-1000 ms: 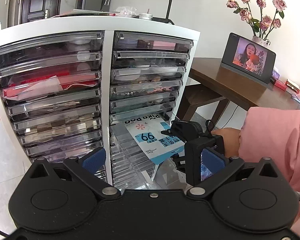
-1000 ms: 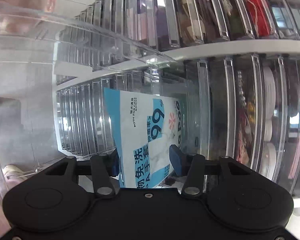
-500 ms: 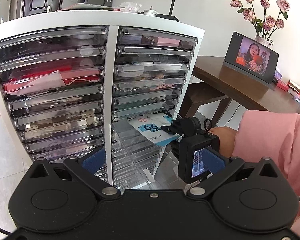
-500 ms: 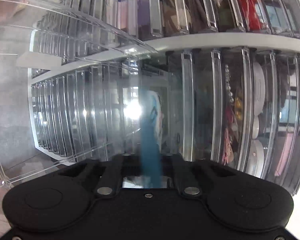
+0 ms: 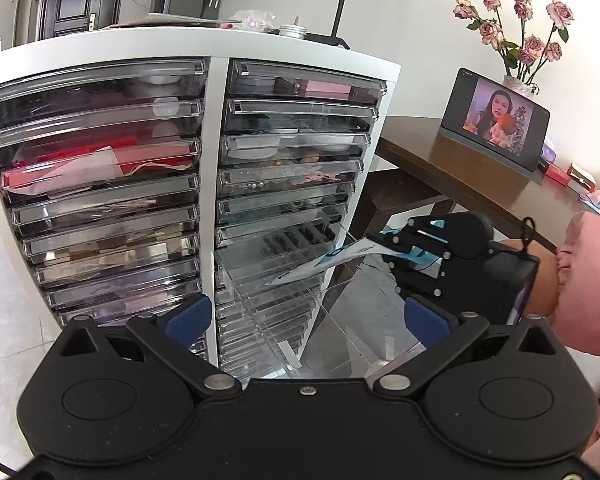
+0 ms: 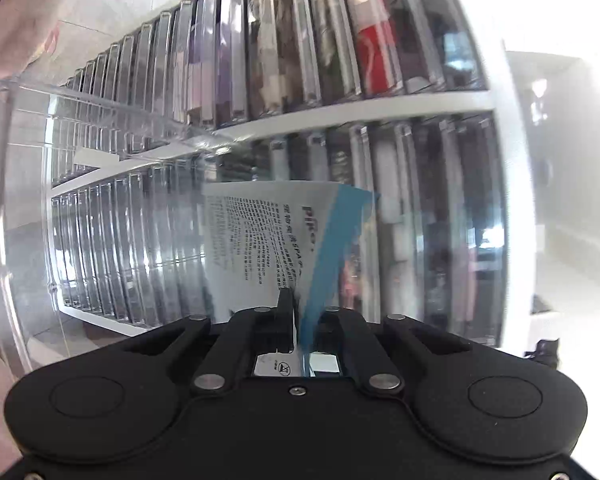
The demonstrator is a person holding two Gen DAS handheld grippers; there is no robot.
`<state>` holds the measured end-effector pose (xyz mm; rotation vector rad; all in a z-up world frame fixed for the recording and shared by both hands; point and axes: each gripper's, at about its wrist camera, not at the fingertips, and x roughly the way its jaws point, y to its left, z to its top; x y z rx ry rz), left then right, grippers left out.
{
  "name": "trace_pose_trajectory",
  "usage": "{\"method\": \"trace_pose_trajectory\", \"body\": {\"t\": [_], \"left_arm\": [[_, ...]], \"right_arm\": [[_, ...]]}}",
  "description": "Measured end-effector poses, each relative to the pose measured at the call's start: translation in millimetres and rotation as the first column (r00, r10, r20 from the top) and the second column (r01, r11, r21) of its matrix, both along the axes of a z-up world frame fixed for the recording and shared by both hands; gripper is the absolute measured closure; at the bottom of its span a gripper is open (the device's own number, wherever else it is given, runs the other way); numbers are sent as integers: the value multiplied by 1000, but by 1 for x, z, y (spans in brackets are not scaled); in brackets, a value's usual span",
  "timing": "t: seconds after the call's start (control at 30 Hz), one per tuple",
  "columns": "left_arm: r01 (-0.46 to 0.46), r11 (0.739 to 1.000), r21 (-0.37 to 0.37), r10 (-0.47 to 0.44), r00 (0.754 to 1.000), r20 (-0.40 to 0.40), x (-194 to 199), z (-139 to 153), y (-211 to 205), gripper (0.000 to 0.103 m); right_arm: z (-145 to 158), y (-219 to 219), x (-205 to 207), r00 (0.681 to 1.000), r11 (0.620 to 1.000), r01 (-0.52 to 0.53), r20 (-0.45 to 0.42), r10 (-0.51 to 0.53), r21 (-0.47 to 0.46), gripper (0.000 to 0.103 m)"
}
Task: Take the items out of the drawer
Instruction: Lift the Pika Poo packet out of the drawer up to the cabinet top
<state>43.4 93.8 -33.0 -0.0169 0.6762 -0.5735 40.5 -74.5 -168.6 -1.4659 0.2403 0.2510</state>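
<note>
A flat blue-and-white packet (image 5: 332,258) with printed text hangs just outside the open clear drawer (image 5: 284,256) in the right column of the white cabinet (image 5: 214,152). My right gripper (image 5: 396,242) is shut on the packet's edge. In the right wrist view the packet (image 6: 276,236) stands edge-on between the closed fingers of that gripper (image 6: 300,316), its printed back showing. My left gripper (image 5: 304,320) stays open lower down in front of the cabinet, with nothing between its blue pads (image 5: 190,318).
Stacked clear drawers fill both cabinet columns. A brown wooden table (image 5: 460,168) to the right carries a tablet (image 5: 496,118) and a vase of pink roses (image 5: 520,36). A pink sleeve (image 5: 588,272) is at the right edge. Grey tiled floor (image 5: 4,296) lies below.
My right gripper closed on the packet and drew it out of the drawer toward the right, turning it from face-up to nearly edge-on. The left gripper pulled back a little.
</note>
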Motion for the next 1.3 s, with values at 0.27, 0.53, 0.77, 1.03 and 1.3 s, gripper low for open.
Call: {"method": "trace_pose_trajectory", "body": {"t": [0.27, 0.53, 0.77, 1.03, 1.3], "left_arm": [[18, 1000, -4, -18, 1000, 0, -5, 4, -4, 0], [18, 999, -45, -17, 999, 28, -8, 18, 4, 0], [0, 996, -88, 8, 997, 82, -13, 36, 18, 0], [-72, 990, -121, 90, 985, 146, -8, 54, 38, 0], [-179, 977, -117, 204, 945, 255, 17, 111, 49, 0]], "right_arm": [[37, -5, -37, 992, 998, -61, 111, 63, -17, 101], [84, -5, -51, 956, 988, -130, 254, 147, -82, 101], [149, -1, -55, 889, 962, -166, 389, 241, -216, 101], [231, 22, 0, 799, 944, -173, 521, 301, -281, 100], [291, 67, 89, 755, 951, -230, 578, 308, -206, 100]]}}
